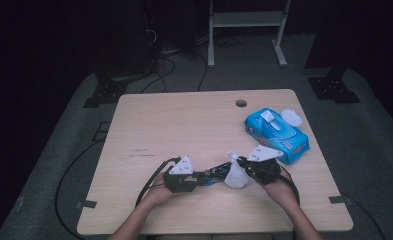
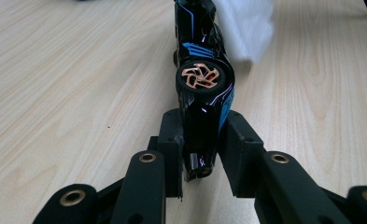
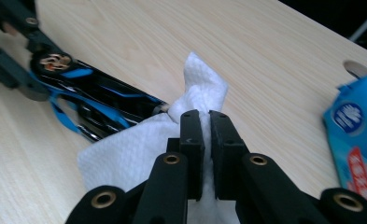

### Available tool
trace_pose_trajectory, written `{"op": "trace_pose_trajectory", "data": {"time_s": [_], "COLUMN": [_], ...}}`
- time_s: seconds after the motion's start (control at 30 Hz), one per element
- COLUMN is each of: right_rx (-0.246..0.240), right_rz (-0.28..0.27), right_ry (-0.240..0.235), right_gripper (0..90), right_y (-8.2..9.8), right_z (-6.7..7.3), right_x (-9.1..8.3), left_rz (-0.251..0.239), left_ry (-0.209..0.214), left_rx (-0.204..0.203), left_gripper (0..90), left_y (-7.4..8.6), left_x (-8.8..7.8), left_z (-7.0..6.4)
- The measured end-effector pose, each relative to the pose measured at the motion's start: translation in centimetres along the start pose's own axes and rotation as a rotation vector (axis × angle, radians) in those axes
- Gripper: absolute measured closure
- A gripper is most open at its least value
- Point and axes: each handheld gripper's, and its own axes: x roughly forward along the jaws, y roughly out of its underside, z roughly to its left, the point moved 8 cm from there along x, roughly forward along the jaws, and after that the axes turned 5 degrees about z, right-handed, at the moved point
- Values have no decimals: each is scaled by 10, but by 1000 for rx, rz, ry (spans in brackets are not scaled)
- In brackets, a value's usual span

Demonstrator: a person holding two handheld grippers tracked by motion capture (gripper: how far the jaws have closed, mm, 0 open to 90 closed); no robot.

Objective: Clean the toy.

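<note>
Left gripper [image 2: 197, 154]: clamped on one end of the black toy car with blue stripes and a copper-spoked wheel [image 2: 202, 84], jaws pressing its two sides.
Toy car: turned on its side, wheel facing up at the left gripper's camera, body running away from the jaws across the pale wooden table [image 1: 184, 125].
Toy car's place: near the front edge of the table, stretched between the two grippers (seen from the high view).
Right gripper [image 3: 201, 140]: pinched tight on the crumpled white wet wipe [image 3: 125, 154], jaws almost meeting with the sheet squeezed between them.
White wipe: bunched against the car's far end, one corner poking up above the jaws, the rest spreading over the table beneath the car.
Wipe-to-car contact: touching at the tip of the car; how far it wraps, can't tell.
Blue plastic pack of wet wipes [image 1: 276, 135]: lying on the right of the table, white flip lid open, just beyond the right gripper.
Round cable hole [image 1: 241, 103]: near the far edge, behind the pack.
</note>
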Motion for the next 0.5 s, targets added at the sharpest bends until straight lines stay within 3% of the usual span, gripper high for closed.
{"op": "trace_pose_trajectory", "data": {"time_s": [0.07, 0.4, 0.5], "right_rx": [9, 10, -2], "right_rz": [1, -12, 29], "right_ry": [16, -28, 8], "right_gripper": [841, 841, 841], "right_y": [3, 5, 12], "right_z": [-6, -1, -9], "right_x": [-4, -5, -8], "left_rz": [5, 3, 7], "left_ry": [0, 8, 4], "left_rx": [3, -12, -2], "left_gripper": [708, 710, 711], "left_y": [0, 1, 1], "left_x": [0, 0, 0], "left_z": [0, 0, 0]}}
